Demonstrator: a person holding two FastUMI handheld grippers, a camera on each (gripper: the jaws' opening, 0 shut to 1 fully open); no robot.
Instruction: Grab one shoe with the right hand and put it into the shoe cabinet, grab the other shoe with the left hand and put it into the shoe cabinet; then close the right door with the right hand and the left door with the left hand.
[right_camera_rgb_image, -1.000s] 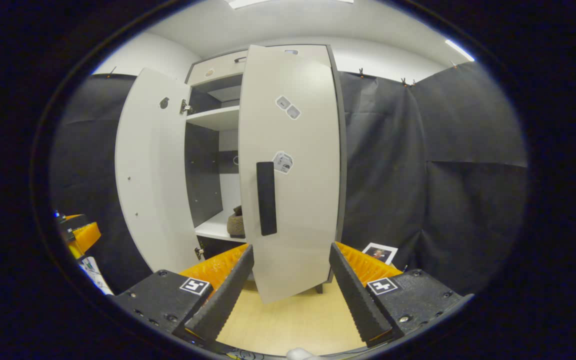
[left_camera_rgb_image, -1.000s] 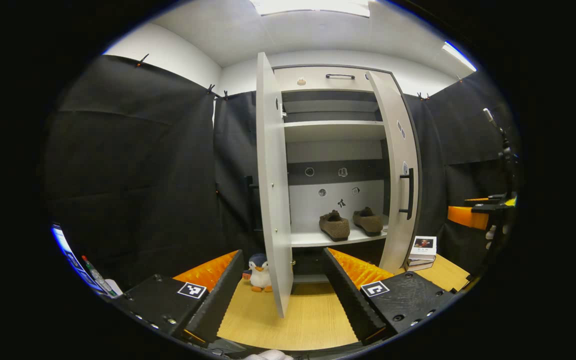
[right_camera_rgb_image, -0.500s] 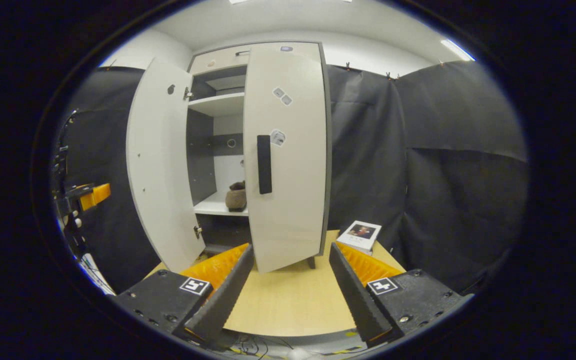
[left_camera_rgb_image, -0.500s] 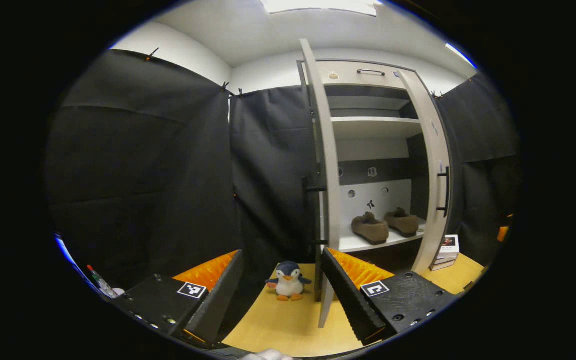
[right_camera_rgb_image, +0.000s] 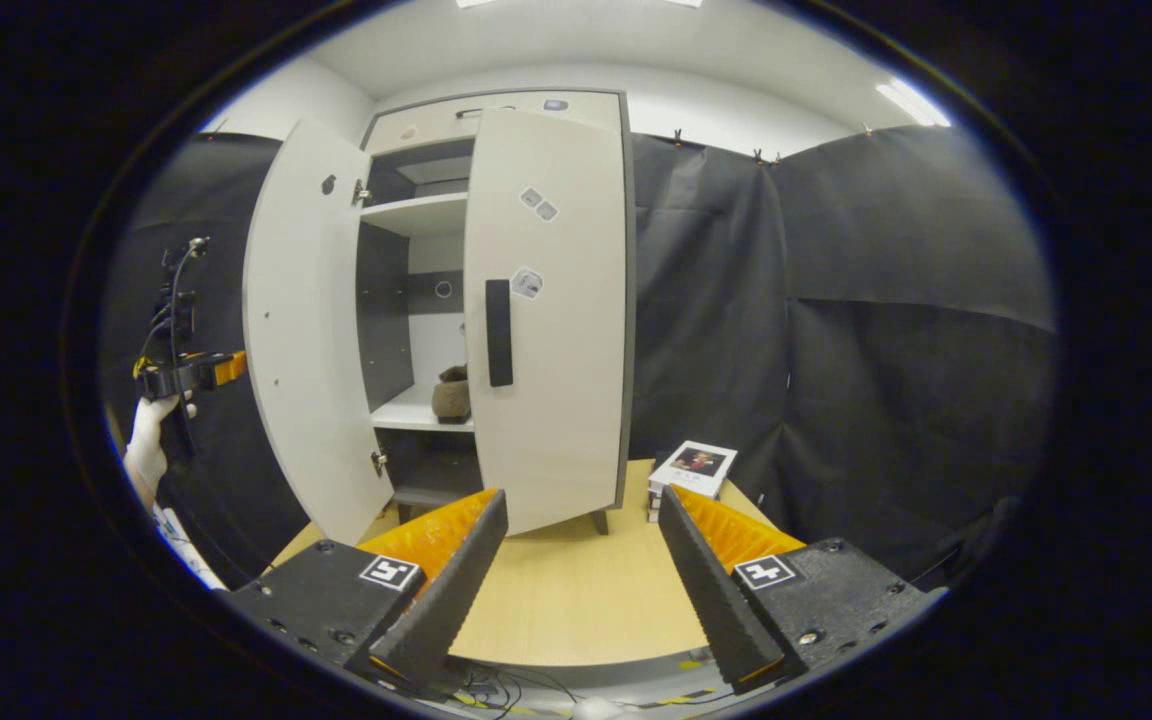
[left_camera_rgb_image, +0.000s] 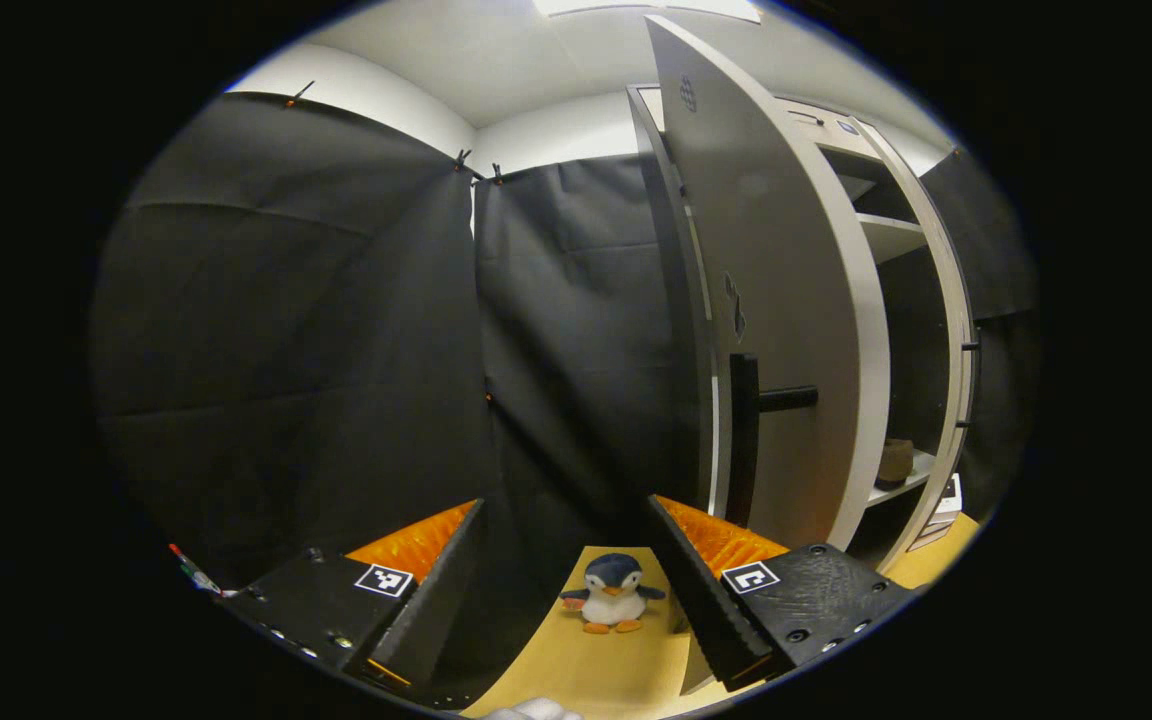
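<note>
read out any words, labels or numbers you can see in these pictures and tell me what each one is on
No words or numbers can be read.
Book by the cabinet: picture on the cover, any title too small to read.
Stickers on the right door: too small to read.
Square markers on the right gripper and left gripper: black-and-white patterns, not text.

Left tool (left_camera_rgb_image: 566,585) open; toy penguin (left_camera_rgb_image: 612,594) btwn fingers on tabletop (left_camera_rgb_image: 586,670), left door (left_camera_rgb_image: 776,300) just right.

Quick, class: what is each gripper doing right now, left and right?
Left gripper: open, holding nothing.
Right gripper: open, holding nothing.
</note>
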